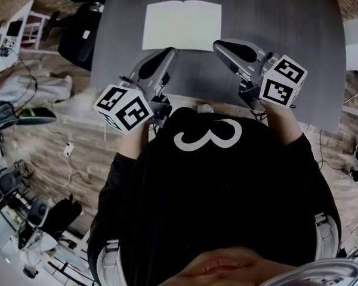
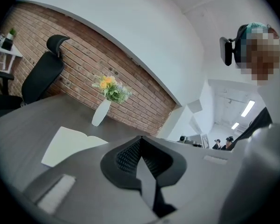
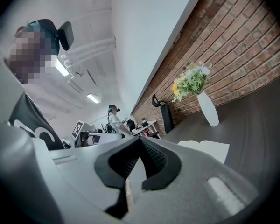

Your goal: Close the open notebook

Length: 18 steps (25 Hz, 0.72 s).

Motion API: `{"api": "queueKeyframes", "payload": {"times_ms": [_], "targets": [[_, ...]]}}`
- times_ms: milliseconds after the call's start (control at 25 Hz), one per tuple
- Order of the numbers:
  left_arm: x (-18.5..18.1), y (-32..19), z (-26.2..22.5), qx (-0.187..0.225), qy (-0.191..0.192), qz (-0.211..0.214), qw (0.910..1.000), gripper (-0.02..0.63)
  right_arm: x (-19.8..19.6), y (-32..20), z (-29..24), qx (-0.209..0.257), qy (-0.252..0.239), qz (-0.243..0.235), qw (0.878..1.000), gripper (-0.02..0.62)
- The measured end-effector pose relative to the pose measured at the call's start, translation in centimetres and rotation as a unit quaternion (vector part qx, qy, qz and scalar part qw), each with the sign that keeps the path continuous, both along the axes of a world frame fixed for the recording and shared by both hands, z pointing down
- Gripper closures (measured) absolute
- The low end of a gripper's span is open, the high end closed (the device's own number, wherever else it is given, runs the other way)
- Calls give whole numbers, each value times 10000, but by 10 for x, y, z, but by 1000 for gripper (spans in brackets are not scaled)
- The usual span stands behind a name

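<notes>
notebook [image 1: 182, 25] lay open, flat on the table [image 1: 286, 52], pages up. left gripper [image 1: 172, 52] and right gripper [image 1: 219, 44] hung just short of it, jaws together, empty, likely poised to flip one side over.

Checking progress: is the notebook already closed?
No, the notebook lies open on the table with both white pages showing.

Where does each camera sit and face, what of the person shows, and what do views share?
Head view: head-mounted, facing steeply down at table, notebook, left gripper, right gripper; torso, forearms show.
Left gripper view: on that gripper, facing across the table past shut jaws; head at right.
Right gripper view: likewise; head, shirt at left.
Both gripper views share notebook, vase, brick wall.
</notes>
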<state>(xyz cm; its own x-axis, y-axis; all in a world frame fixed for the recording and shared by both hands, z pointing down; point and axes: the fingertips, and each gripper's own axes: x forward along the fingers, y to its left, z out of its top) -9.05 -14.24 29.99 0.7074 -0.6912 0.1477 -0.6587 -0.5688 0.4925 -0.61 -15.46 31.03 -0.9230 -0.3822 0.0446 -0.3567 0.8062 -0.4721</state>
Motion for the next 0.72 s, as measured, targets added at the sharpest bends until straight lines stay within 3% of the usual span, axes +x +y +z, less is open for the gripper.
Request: {"api": "queueKeyframes", "payload": {"times_ms": [200, 320, 440, 560, 720], "targets": [[-34, -22, 6, -482, 823, -240, 9951, 594, -12, -21, -3, -123, 86, 7, 9999, 594], [-59, -33, 27, -1056, 1467, -486, 9823, 595, -20, -31, -1, -174, 137, 53, 9997, 594], [-72, -43, 47, -1559, 2346, -653, 9573, 595, -22, -38, 7, -258, 168, 72, 9995, 594], [-82, -52, 66, -1982, 3169, -795, 9241, 595, -24, -45, 18, -406, 230, 95, 9989, 594], [-96, -60, 99, -2309, 3711, -1128, 8923, 597, -30, -50, 32, -571, 244, 50, 9981, 594]]}}
